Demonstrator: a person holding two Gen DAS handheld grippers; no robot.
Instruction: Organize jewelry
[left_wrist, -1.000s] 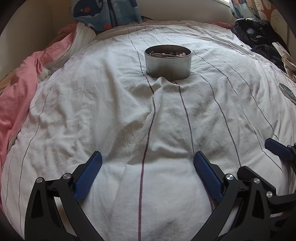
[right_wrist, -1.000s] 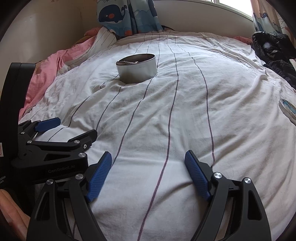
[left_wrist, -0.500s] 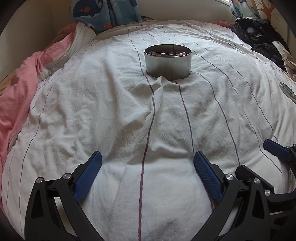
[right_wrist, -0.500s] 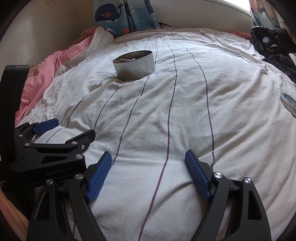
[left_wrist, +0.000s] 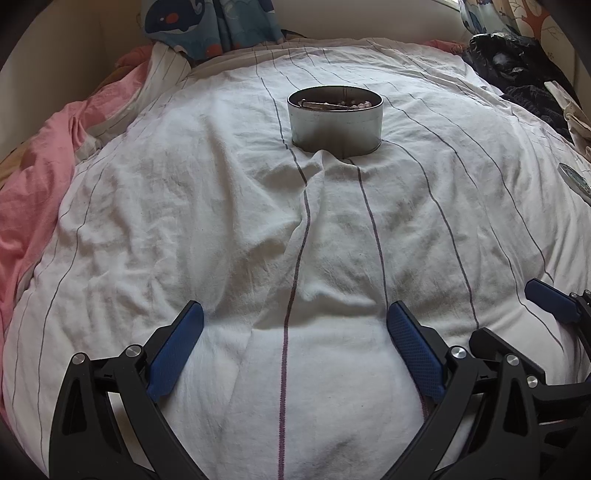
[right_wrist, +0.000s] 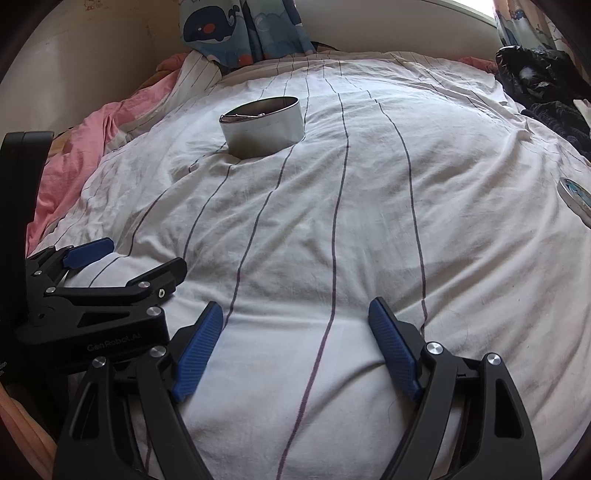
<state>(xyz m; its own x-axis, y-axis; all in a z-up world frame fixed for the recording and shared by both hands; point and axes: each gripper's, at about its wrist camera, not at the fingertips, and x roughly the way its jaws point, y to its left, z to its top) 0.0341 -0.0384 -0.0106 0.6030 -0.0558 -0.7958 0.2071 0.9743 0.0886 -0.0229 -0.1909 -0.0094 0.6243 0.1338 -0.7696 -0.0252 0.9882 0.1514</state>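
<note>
A round metal tin (left_wrist: 335, 120) stands upright on a white striped duvet (left_wrist: 221, 221), far ahead of both grippers. Beads and a thin metal piece (left_wrist: 332, 105) show just over its rim. In the right wrist view the same tin (right_wrist: 264, 127) sits up and to the left. My left gripper (left_wrist: 295, 325) hangs open above the bare duvet, nothing between its blue pads. My right gripper (right_wrist: 296, 325) is open too, also over bare cloth. The two grippers are side by side; the left one (right_wrist: 92, 291) shows at the left of the right wrist view.
A round tin lid (right_wrist: 574, 195) lies at the duvet's right edge. Dark clothes (right_wrist: 539, 85) are piled at the far right. A pink blanket (left_wrist: 33, 192) runs along the left side. A whale-print cloth (right_wrist: 243, 29) hangs by the wall at the back.
</note>
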